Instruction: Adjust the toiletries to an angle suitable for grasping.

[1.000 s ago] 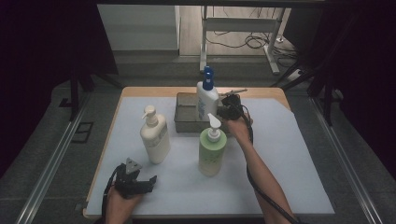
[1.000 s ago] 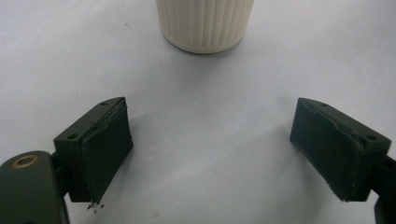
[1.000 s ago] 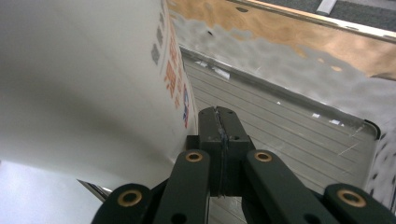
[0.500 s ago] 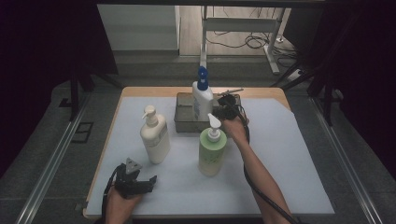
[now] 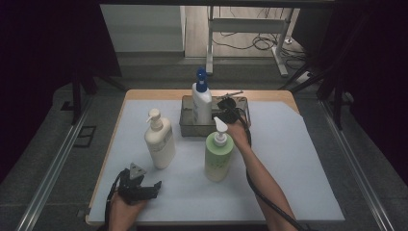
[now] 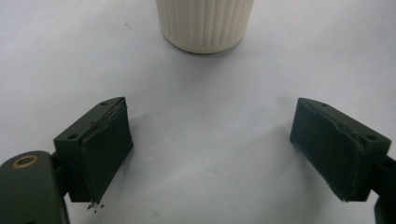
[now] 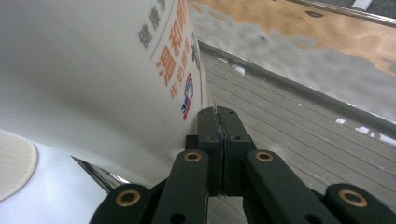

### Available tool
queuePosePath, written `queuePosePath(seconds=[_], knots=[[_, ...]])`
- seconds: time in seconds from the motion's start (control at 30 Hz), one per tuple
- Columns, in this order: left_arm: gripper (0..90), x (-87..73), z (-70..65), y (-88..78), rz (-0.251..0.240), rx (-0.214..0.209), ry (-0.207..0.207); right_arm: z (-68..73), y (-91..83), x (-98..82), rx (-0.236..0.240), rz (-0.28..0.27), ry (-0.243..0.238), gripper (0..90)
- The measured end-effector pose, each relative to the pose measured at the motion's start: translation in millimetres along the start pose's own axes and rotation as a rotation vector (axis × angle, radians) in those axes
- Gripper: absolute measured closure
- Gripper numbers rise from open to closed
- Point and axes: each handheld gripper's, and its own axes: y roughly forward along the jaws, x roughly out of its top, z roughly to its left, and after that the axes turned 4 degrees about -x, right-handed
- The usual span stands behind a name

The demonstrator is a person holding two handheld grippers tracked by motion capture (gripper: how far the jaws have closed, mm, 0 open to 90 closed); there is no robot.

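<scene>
This looks like a lab or recording workroom, not a home. A wooden table (image 5: 144,95) covered by a white mat (image 5: 288,159) stands alone in a lit patch, with dark curtains (image 5: 43,43) hanging at nine and three o'clock. Metal rails (image 5: 53,163) run along the grey carpeted floor (image 5: 370,159) on both sides of the table. At twelve o'clock, past the table, loose cables (image 5: 255,43) lie on the floor beside the white metal legs of a stand (image 5: 211,43). The props on the mat are staged: three pump bottles (image 5: 159,142) and a small metal tray (image 5: 190,125), set out as test pieces.
</scene>
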Motion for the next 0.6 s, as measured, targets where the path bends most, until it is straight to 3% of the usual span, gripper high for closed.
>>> queuePosePath(seconds=[0.6], knots=[[12.1, 0.0, 0.0, 0.0, 0.000, 0.000, 0.000, 14.0, 11.9, 5.2, 0.044, -0.001, -0.017, 88.6]])
